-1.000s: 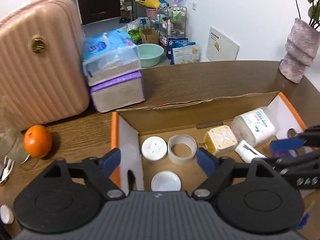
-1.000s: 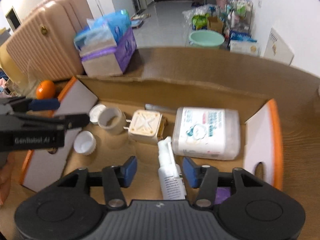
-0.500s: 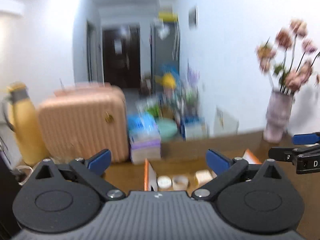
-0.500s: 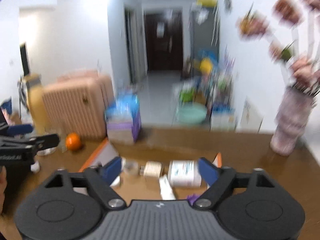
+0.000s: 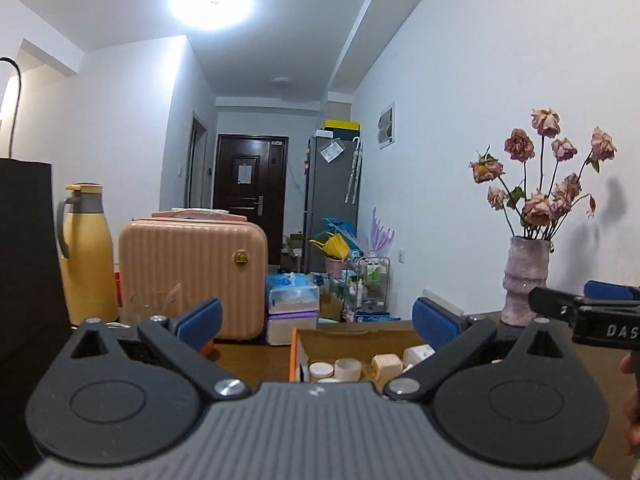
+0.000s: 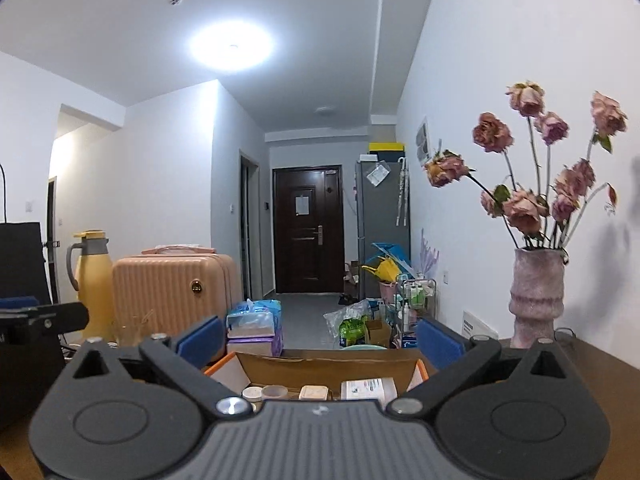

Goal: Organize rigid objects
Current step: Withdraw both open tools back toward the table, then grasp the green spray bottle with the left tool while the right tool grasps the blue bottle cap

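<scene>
An open cardboard box [image 5: 352, 338] with orange-edged flaps sits on the brown table and also shows in the right wrist view [image 6: 328, 364]. In it lie white lids [image 5: 321, 369], a tape ring [image 5: 347, 367], a cream plug adapter [image 5: 387, 364] and a white wipes tub [image 6: 370, 389]. My left gripper [image 5: 316, 322] is open and empty, pulled back and level, above the box's near side. My right gripper [image 6: 320, 336] is open and empty, likewise back from the box. Each gripper shows at the edge of the other's view.
A pink suitcase [image 5: 192, 276], a yellow thermos [image 5: 84, 256] and stacked tissue packs [image 5: 292, 308] stand left of the box. A vase of dried roses [image 5: 526, 284] stands at the right on the table. A black object [image 5: 24, 280] is at far left.
Both grippers lifted up and back from inside the box and tilted from looking down to level. The right gripper's jaws stand wider. Neither holds anything.
</scene>
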`<state>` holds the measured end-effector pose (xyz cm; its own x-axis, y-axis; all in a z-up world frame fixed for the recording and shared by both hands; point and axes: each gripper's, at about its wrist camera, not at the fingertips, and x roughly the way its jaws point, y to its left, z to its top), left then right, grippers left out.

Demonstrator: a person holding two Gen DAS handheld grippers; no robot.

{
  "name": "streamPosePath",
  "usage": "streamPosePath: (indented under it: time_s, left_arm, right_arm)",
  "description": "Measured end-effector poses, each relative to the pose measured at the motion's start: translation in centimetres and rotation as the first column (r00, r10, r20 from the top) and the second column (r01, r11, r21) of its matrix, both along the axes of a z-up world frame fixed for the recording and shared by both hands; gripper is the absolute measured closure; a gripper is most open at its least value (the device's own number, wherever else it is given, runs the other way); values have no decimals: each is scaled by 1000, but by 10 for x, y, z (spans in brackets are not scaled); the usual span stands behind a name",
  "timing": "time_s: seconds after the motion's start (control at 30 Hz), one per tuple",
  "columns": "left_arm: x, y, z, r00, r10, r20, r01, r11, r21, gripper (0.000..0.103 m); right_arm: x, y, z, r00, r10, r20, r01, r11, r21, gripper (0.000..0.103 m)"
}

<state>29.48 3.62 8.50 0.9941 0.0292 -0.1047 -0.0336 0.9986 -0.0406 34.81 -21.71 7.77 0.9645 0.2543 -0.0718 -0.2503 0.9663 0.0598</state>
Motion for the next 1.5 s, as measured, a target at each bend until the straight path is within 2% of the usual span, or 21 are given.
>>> streamPosePath:
  time_s: [0.13,0.27,0.4,0.5,0.57,0.63,0.77,0.97,1.07,1.17,1.27,1.3,1.37,1.43,1.5]
  left_arm:
    - [-23,-2,-10,999,28,-23,-28,999,16,0]
    - [-67,-6,-23,998,24,-50,-23,1000,17,0]
    - [-118,-12,-41,999,-5,-48,5,1000,-4,0]
    - [-150,-14,-56,998,-18,-66,15,999,-49,0]
    - [-162,-16,-62,996,-39,-83,35,998,-55,0]
    - [-169,-21,-64,993,-74,-96,71,997,-34,0]
    - [-171,-32,-66,989,-108,-100,106,994,-22,0]
    - [-146,-43,-79,978,-106,-179,101,994,-38,0]
    - [-118,-53,-75,965,-156,-209,145,987,-68,0]
    - [-71,-66,-70,934,-251,-255,212,962,-174,1]
    - [-12,-83,-71,893,-305,-332,219,937,-271,16]
    - [7,-89,-74,881,-310,-357,212,934,-288,22]
    - [46,-101,-83,854,-310,-418,185,932,-313,23]
    - [78,-111,-94,812,-312,-494,160,932,-324,23]
    - [101,-116,-104,790,-311,-529,132,928,-349,22]
  right_arm:
    - [-32,-10,-10,1000,-10,-12,10,999,32,0]
    - [-82,-22,-31,999,15,-36,-14,999,29,0]
    - [-132,-28,-60,999,-8,-40,8,1000,-15,0]
    - [-170,-31,-82,998,-43,-40,42,999,-26,0]
    - [-191,-32,-93,997,-67,-45,66,998,-13,0]
    - [-204,-34,-98,997,-48,-59,48,999,-9,0]
    - [-209,-31,-100,996,-76,-54,72,995,-73,0]
    - [-194,-38,-105,991,-86,-100,79,995,-65,0]
    - [-173,-46,-105,988,-85,-129,77,995,-68,1]
    - [-147,-55,-101,986,-79,-145,68,994,-81,1]
    - [-111,-68,-91,980,-101,-169,84,991,-102,3]
    - [-97,-73,-88,978,-102,-179,84,991,-107,4]
    - [-72,-81,-85,976,-98,-197,74,990,-123,6]
    - [-44,-87,-86,972,-89,-218,59,988,-142,6]
    - [-20,-92,-89,965,-74,-252,38,988,-147,7]
